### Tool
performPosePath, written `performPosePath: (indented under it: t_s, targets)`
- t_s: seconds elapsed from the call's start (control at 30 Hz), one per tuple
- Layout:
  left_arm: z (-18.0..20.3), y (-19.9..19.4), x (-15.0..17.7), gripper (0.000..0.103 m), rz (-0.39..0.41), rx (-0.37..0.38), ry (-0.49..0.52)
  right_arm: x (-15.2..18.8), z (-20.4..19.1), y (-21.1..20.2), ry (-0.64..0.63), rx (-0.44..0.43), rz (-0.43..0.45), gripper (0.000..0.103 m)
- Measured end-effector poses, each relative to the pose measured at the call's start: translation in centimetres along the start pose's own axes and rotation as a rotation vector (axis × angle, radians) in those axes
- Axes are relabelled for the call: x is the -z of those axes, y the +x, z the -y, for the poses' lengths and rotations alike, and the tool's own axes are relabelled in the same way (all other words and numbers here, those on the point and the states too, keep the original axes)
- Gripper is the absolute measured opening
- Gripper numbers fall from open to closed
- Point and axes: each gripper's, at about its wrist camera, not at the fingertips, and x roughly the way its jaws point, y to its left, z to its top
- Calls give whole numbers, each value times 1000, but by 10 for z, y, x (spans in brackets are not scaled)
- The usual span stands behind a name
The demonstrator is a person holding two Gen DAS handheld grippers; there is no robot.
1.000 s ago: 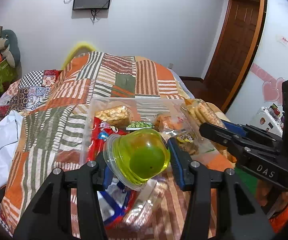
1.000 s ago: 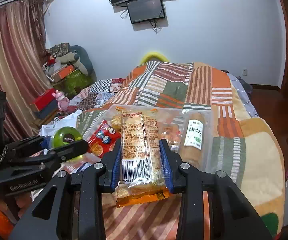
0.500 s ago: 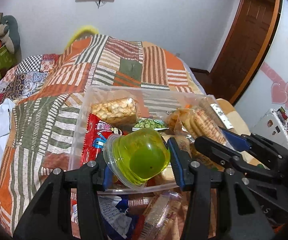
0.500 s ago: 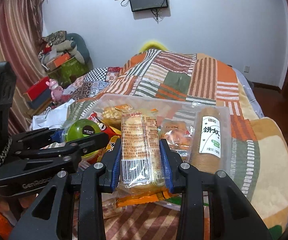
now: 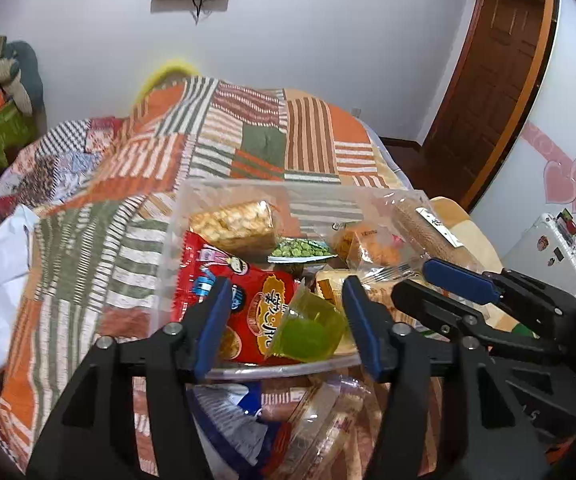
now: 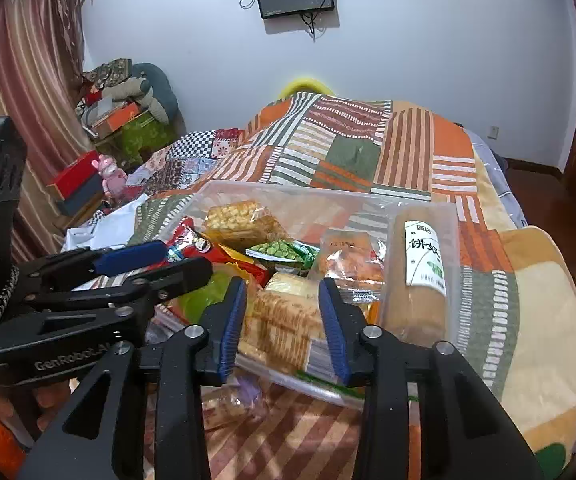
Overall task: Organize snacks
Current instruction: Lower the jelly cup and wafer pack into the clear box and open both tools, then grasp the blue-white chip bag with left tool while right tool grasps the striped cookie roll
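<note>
Now, from your left wrist, your left gripper (image 5: 288, 316) has its fingers spreading apart, and the green jelly cup (image 5: 307, 330) lies tilted between them in the clear plastic bin (image 5: 168, 240), free of the left pad and close against the right one; it rests on the red snack bag (image 5: 248, 312). Farther back in the bin you have a pack of puffed crackers (image 5: 234, 224), a green pea packet (image 5: 301, 250) and an orange-wrapped snack (image 5: 367, 242). The bin sits on the patchwork bedspread (image 5: 264, 136), and more packets lie loose on the bed just in front of it.

From your right wrist, your right gripper (image 6: 284, 316) is also opening, only slightly parted so far, with the biscuit packet (image 6: 284, 320) between its fingers inside the bin (image 6: 288, 196); whether the pads touch it you cannot tell. Just to the right lies the brown biscuit roll (image 6: 419, 280) with a white label. Your left gripper (image 6: 168, 260) reaches in from the left.
</note>
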Motion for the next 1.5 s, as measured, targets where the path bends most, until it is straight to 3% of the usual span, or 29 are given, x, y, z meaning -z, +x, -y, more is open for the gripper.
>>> performPosePath:
  t_s: [0.47,0.7,0.97,1.03,1.13,1.27,1.5]
  targets:
    - [-18,-62,27,76,63,-80,45,18,-25,-27,-45,-9,-4,55]
    - [-39,-77,56,81,44,-129,45,40,-45,-4,-43,-62,-98,57]
    - [-68,-75,76,81,4,-147,3,56,-68,49,-76,-47,-226,58]
    - [-73,-74,77,81,0,-145,-3,56,-73,54,-102,-16,-211,70]
    - [-75,-69,77,81,-4,-136,-4,57,-80,56,-136,15,-204,76]
    - [-70,-61,74,81,-8,-112,3,64,-84,52,-207,44,-203,77]
    - [-50,-35,71,81,-48,-64,34,77,-57,32,-202,62,-236,77]
